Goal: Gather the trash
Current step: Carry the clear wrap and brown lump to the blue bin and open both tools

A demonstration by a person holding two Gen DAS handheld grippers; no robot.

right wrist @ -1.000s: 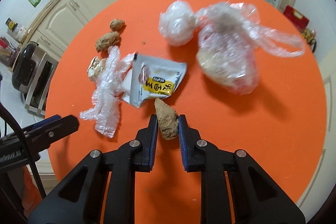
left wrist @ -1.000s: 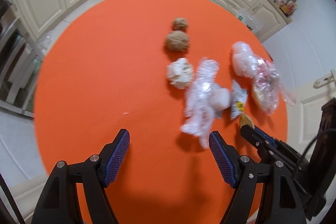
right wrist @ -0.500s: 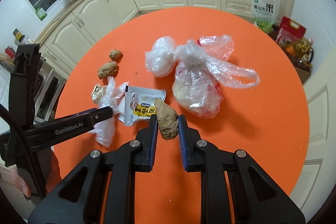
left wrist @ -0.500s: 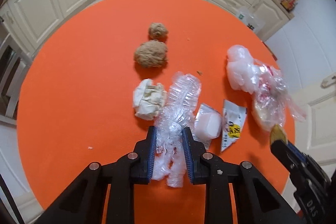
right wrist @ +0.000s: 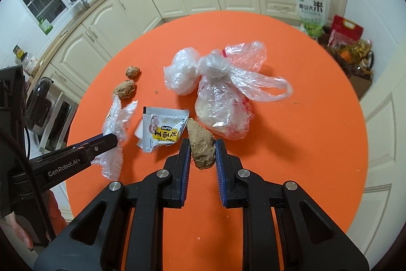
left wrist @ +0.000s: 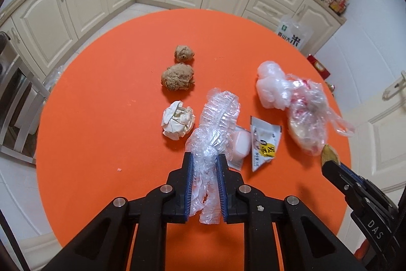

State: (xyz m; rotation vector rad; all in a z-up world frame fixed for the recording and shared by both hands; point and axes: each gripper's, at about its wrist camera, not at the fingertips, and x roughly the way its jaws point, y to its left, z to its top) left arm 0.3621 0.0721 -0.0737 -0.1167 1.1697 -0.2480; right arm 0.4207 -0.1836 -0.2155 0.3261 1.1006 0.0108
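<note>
A: What fills the scene?
B: A round orange table (left wrist: 101, 118) strewn with trash, so both hands can gather.
A: The grippers?
B: The left gripper (left wrist: 205, 184) has just clamped a crinkled clear plastic wrapper (left wrist: 215, 123); the right gripper (right wrist: 202, 156) pinches a brown lump (right wrist: 201, 144), lifted clear for carrying.

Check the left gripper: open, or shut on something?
Shut. The left gripper has its jaws pressed against the clear plastic wrap, pinching its lower end between the blue pads.

Small pouch (left wrist: 240, 146) half under wrap (left wrist: 215, 123)
</note>
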